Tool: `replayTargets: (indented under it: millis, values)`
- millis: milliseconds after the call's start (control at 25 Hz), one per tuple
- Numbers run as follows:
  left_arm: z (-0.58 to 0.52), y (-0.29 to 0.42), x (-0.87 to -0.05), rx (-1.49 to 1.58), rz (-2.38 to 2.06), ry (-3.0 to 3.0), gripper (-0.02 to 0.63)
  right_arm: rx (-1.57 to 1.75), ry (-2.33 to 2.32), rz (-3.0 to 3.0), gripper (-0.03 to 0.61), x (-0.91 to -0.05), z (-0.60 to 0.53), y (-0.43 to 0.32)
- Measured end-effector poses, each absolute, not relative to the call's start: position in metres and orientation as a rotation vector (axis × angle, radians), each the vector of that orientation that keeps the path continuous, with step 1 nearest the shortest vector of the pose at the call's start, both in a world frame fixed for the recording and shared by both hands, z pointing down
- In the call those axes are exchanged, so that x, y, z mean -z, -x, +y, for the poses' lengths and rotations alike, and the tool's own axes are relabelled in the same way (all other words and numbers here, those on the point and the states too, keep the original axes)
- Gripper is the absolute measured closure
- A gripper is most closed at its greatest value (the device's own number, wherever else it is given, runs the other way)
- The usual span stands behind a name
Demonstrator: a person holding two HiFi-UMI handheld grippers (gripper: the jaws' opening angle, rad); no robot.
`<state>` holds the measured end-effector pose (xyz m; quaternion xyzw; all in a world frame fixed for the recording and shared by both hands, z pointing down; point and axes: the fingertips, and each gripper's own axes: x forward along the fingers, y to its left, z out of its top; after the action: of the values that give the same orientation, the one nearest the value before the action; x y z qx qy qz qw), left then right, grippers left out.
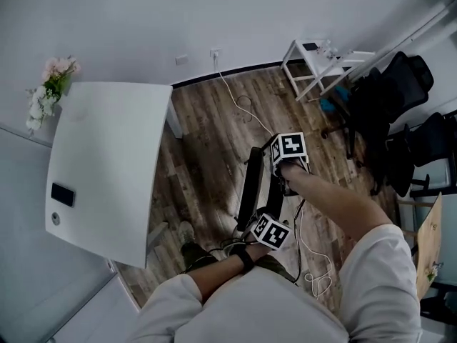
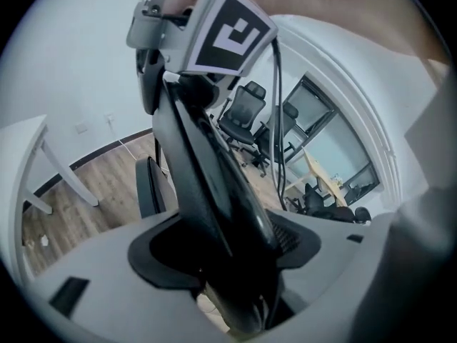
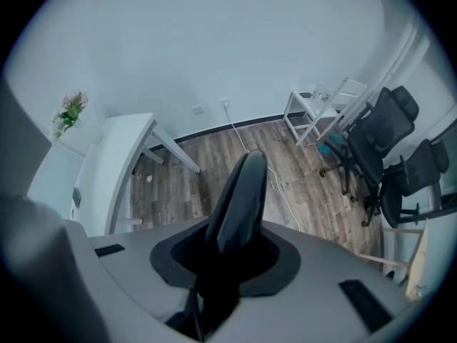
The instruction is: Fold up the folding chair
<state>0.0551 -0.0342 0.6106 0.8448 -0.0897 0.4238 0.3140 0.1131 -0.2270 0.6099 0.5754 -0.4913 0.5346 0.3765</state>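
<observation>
Left gripper [image 1: 264, 229]: jaws closed on a thick black panel of the folding chair [image 1: 251, 184], which fills their gap. Right gripper [image 1: 285, 159]: jaws clamped narrowly on the chair's upper edge, pointing straight down. The chair stands nearly flat on the wooden floor [image 1: 207, 141], beside the white table [image 1: 107, 163]. The high grip probably keeps it upright, while the low grip presses the panels together. Folding appears almost complete.

White sleeves [image 1: 382, 277], black wristband [image 1: 246, 257]
Grey left gripper [image 1: 251, 227] and right gripper [image 1: 284, 181] each carry a black-and-white marker cube [image 1: 289, 147].
</observation>
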Motion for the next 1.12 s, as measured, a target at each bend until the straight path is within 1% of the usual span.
replayTargets:
  millis: [240,640,1120]
  values:
    - [-0.071,-0.007,-0.601,-1.076,-0.277,-2.228,0.327,-1.413,-1.512,-1.262,0.472,-0.597,-0.258,-0.072]
    - [-0.141,0.089,-0.585,-1.036,-0.390,-2.212,0.330,-1.387,-1.475,-1.346,0.474,-0.578,-0.330,0.035]
    - [-0.199,0.200,-0.590,-0.985,-0.482,-2.181,0.334,-1.342,-1.417,-1.396,0.474,-0.582,-0.391,0.158]
